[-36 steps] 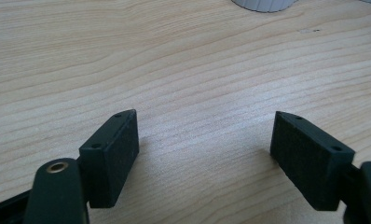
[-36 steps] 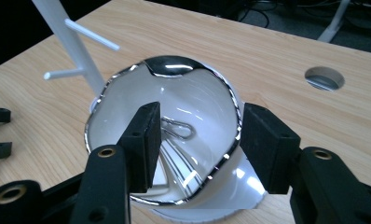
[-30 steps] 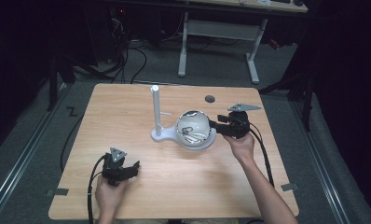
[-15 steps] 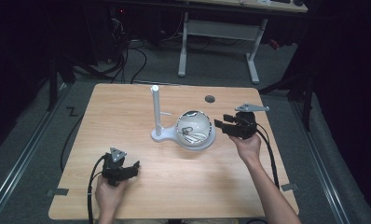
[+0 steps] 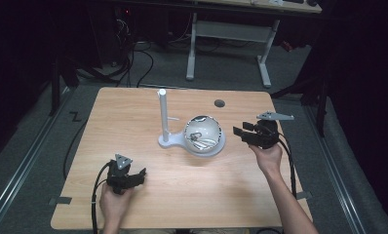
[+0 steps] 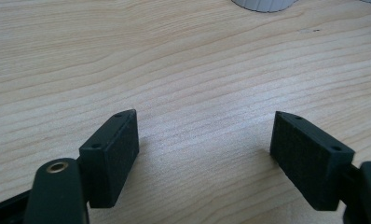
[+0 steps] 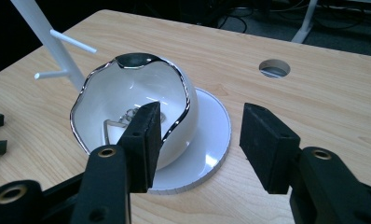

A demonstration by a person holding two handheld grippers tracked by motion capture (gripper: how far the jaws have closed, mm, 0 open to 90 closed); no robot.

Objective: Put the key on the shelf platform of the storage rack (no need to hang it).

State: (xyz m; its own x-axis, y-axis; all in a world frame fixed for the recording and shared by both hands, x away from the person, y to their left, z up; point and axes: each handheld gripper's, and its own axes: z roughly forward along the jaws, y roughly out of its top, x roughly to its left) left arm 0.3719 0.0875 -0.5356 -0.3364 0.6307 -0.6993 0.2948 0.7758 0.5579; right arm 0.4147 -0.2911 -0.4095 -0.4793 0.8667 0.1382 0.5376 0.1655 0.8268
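Centrally on the wooden tabletop (image 5: 133, 112) stands a white jewellery stand (image 5: 164, 127): a slim upright post with short side pegs, joined at the base to a round white disc; on that disc sits a white bowl (image 5: 204, 132) with a wavy, dark-edged rim, tilted so that its opening faces the person's side; something small and wiry lies inside the bowl, too small to name.

Right gripper (image 5: 241, 132) hangs just right of the bowl, held in the right hand (image 5: 267, 157), jaws pointing left toward the bowl; in the right gripper view the gripper (image 7: 200, 140) has its jaws parted with bare tabletop and the disc's edge between them; nothing is clasped; the left-hand pad overlaps the bowl's near wall in that picture, though contact cannot be told; the high view shows a gap between jaw tips and disc.

Left gripper (image 5: 139, 174) sits low at the near left of the tabletop, in the left hand (image 5: 115, 202), well apart from the stand; its own view shows the gripper (image 6: 204, 140) with jaws spread wide, released, plain wood grain between them; the rim of the white disc (image 6: 264, 4) peeks in at the top edge of that view.

Beyond the bowl, toward the far right, a round cable hole (image 5: 219, 103) is cut in the tabletop; it shows again in the right gripper view (image 7: 274, 68); black cables trail from both grippers off the near edge.
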